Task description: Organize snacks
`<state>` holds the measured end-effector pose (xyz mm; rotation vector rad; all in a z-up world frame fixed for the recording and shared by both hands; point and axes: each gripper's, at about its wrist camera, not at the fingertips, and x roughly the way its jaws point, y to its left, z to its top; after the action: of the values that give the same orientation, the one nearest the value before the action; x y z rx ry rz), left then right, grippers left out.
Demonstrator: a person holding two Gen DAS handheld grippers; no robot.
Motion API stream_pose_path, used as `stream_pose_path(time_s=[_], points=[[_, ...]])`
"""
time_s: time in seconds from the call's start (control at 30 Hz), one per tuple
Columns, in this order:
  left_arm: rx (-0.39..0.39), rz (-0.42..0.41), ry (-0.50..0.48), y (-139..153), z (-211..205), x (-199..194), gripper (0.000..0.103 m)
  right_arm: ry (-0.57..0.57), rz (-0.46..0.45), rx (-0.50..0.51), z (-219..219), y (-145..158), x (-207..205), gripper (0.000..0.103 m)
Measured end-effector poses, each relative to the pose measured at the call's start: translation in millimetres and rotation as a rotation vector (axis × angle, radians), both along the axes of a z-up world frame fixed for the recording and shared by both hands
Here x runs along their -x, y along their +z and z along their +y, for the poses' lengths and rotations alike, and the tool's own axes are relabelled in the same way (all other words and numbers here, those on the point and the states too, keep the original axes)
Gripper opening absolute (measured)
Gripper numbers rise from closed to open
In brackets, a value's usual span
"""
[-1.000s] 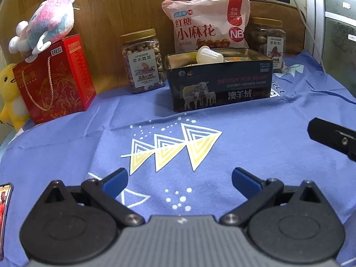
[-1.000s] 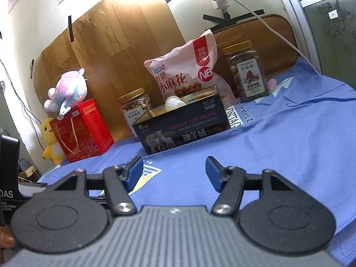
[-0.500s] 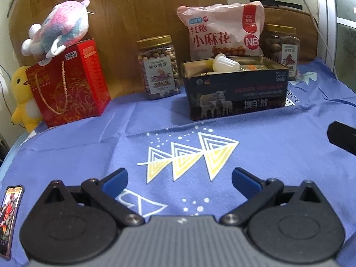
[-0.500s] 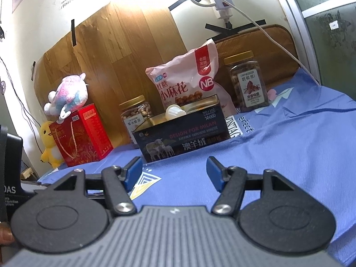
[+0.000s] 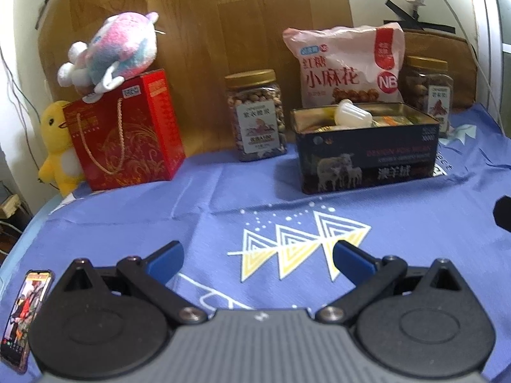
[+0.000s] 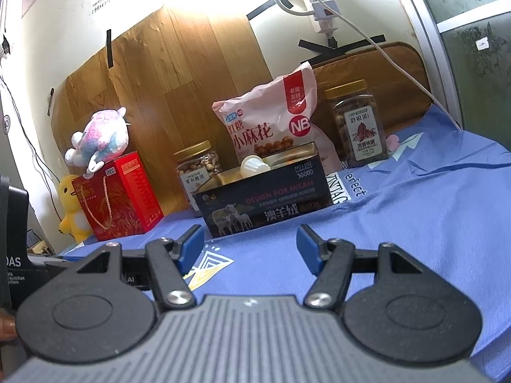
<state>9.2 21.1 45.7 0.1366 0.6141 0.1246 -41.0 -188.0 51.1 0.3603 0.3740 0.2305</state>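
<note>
Pink snack bag [image 6: 271, 121] w/ "NB" logo + "小麻花", dark tin [image 6: 265, 201] reading "DESIGN FOR MILAN", "澳羊绒", "NO L102", "3000D", blue cloth [image 6: 415, 210] w/ "erfect", black device [image 6: 12, 255] at left edge: "DAS"

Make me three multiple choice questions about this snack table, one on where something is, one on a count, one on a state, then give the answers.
1. Where does the pink plush toy sit?
A. on the red gift box
B. inside the dark tin
C. on the blue cloth

2. How many clear jars with gold lids stand at the back?
A. one
B. two
C. four

3. What state are the left tongs in?
A. shut on a jar
B. shut on the snack bag
C. open and empty

Answers:
1 A, the toy rests on top of the box.
2 B, one jar stands left of the pink snack bag, the other jar right of it.
3 C, the blue fingers stand apart over bare cloth.
</note>
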Motion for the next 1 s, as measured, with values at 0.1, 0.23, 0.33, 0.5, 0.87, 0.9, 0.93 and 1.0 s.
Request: stream_pose_path(time_s=[0.1, 0.23, 0.33, 0.5, 0.87, 0.9, 0.93, 1.0], points=[[-0.009, -0.022, 0.016, 2, 2, 1, 0.103, -0.003, 0.001, -0.002, 0, 0, 0, 0.067], [-0.009, -0.034, 0.029, 3, 3, 2, 0.103, -0.003, 0.001, -0.002, 0, 0, 0, 0.067], [-0.010, -0.041, 0.039, 4, 4, 3, 0.103, -0.006, 0.001, -0.002, 0, 0, 0, 0.067], [-0.018, -0.090, 0.061, 8, 7, 8, 0.103, -0.007, -0.001, -0.004, -1, 0, 1, 0.067], [-0.007, -0.195, 0.094, 18, 13, 21, 0.103, -0.008, -0.001, -0.005, 0, 0, 2, 0.067], [-0.007, -0.188, 0.093, 18, 13, 20, 0.103, -0.008, -0.001, -0.005, 0, 0, 3, 0.067], [-0.009, -0.184, 0.092, 17, 13, 20, 0.103, -0.009, -0.001, -0.004, 0, 0, 3, 0.067], [-0.015, -0.179, 0.095, 16, 12, 21, 0.103, -0.010, 0.000, -0.005, 1, 0, 3, 0.067]])
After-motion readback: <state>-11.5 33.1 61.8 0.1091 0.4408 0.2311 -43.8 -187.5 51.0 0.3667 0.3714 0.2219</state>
